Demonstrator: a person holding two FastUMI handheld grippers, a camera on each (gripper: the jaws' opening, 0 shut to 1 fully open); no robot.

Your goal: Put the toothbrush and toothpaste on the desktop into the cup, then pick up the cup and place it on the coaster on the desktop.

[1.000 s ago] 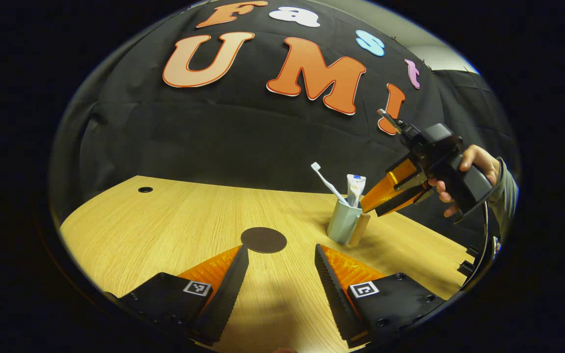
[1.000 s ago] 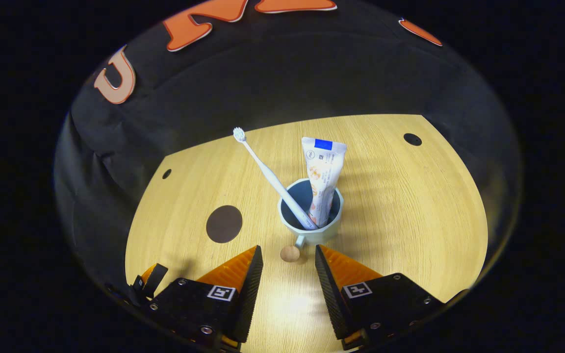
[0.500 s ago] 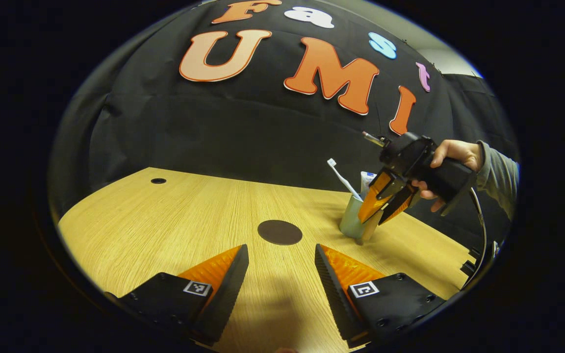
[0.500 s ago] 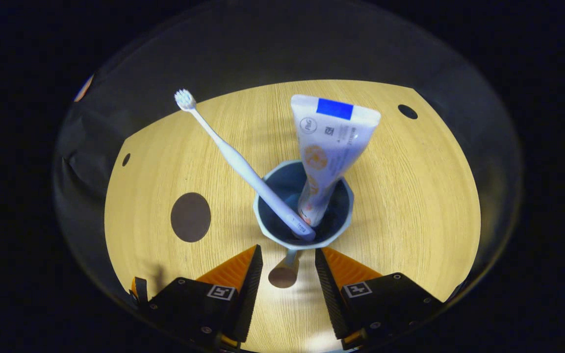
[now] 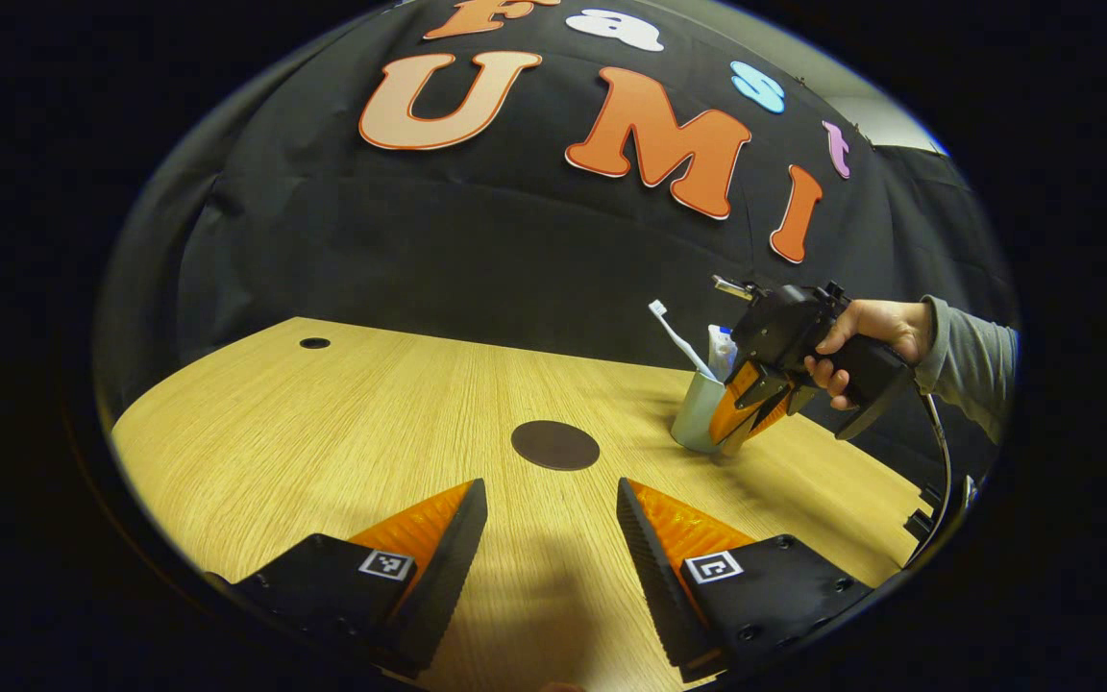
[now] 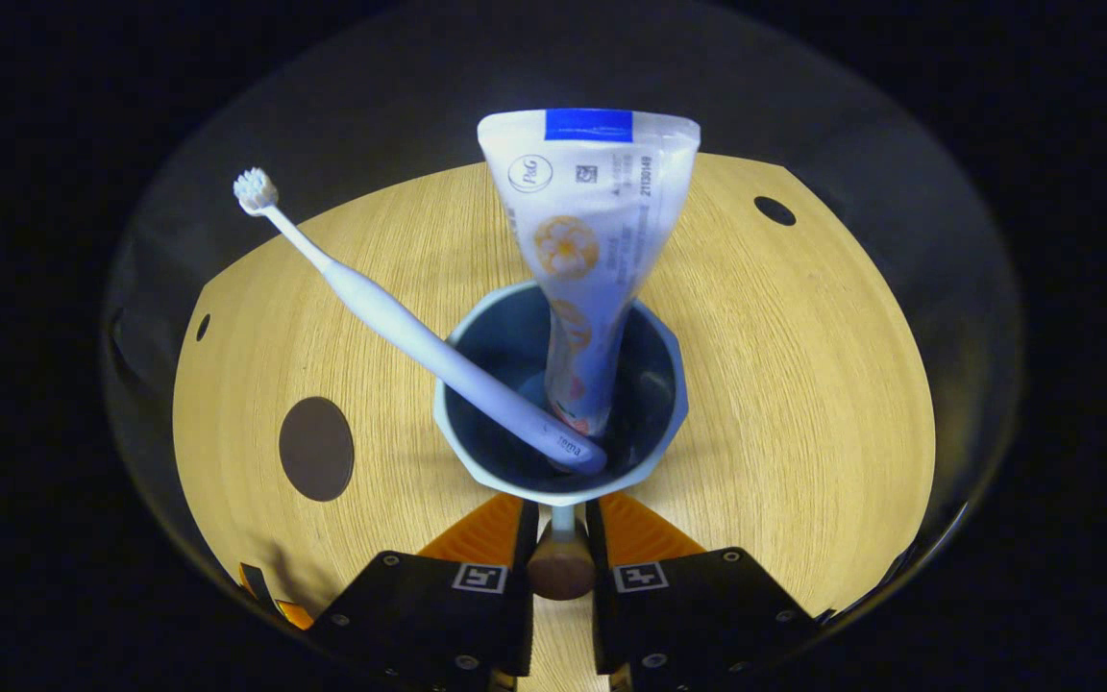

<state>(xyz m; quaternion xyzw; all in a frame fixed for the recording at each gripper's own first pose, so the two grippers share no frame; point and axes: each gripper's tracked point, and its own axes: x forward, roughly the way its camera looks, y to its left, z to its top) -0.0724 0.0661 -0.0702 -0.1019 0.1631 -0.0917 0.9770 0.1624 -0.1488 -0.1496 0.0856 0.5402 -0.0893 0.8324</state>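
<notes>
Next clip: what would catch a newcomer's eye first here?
The pale cup on the wooden desktop stands out, with the toothbrush and toothpaste standing in it, and the right gripper closed on its wooden handle. The dark round coaster lies bare to one side, ahead of the open left gripper.

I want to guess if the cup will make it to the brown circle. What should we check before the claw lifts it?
1. Toothbrush in the cup: ok, it leans on the rim.
2. Toothpaste in the cup: ok, standing upright.
3. Right claw closed on the cup's handle: ok, both fingers press it.
4. Coaster free of things: ok.
5. Left claw out of the way: ok, open and away from the cup.
6. Grip strong enough to keep the cup from tipping: cannot tell.
</notes>
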